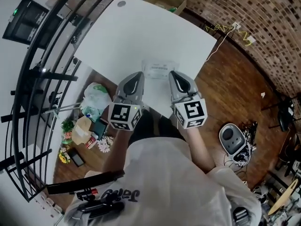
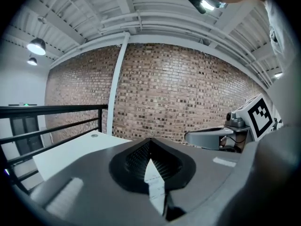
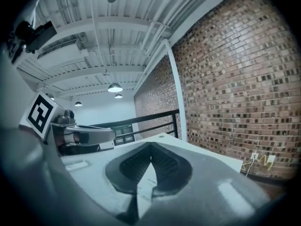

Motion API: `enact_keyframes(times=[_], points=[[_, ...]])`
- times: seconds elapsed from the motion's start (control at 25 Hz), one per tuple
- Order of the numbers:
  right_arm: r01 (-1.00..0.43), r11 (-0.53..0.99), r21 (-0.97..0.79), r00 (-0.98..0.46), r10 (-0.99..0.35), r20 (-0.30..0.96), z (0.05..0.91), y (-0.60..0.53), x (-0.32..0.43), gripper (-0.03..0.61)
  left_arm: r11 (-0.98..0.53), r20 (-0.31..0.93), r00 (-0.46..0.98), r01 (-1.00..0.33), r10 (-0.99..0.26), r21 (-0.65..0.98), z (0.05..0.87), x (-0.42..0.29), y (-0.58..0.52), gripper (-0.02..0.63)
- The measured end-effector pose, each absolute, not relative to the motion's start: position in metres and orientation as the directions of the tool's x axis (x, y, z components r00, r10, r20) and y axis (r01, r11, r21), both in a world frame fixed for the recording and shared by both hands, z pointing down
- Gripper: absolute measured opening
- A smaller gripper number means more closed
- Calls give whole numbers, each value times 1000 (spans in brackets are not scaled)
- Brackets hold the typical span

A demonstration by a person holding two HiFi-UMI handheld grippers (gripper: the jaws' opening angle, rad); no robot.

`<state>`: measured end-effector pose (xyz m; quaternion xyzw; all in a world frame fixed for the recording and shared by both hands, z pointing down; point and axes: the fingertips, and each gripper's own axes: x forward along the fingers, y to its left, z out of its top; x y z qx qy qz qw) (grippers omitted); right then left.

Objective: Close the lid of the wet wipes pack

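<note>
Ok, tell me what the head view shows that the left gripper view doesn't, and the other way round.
Head view only: the wet wipes pack lying on the white table, close to the tips of the left gripper and right gripper, and the wooden floor. Left gripper view only: the ceiling lamps and roof beams, plus a close look at the left gripper's fingers, tips together on nothing. Shared: the white table, the brick wall, the black railing and the right gripper.

The wet wipes pack (image 1: 161, 68) is lying on the table (image 1: 141, 32) at centre frame, near the table's lower edge. The left gripper (image 1: 138, 76) is sitting just below-left of it, and the right gripper (image 1: 173, 75) just below-right. A cardboard box (image 1: 164, 1) is sitting at the top centre, beyond the table.
</note>
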<state>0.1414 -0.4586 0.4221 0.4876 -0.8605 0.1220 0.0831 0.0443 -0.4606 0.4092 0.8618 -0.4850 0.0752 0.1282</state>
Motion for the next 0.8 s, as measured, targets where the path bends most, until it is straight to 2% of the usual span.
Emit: enact_keyframes(times=[0.4,0.8], points=[[-860,500,-100,-492,-761,422,498,-490,118,-11,-491,363,540,-842,-760,226,489,35,-489,17],[-861,498,-102,-468,-697,544,565,-500,114,-11,-504,408,559,-829,-722,243,534,36,-496,17]])
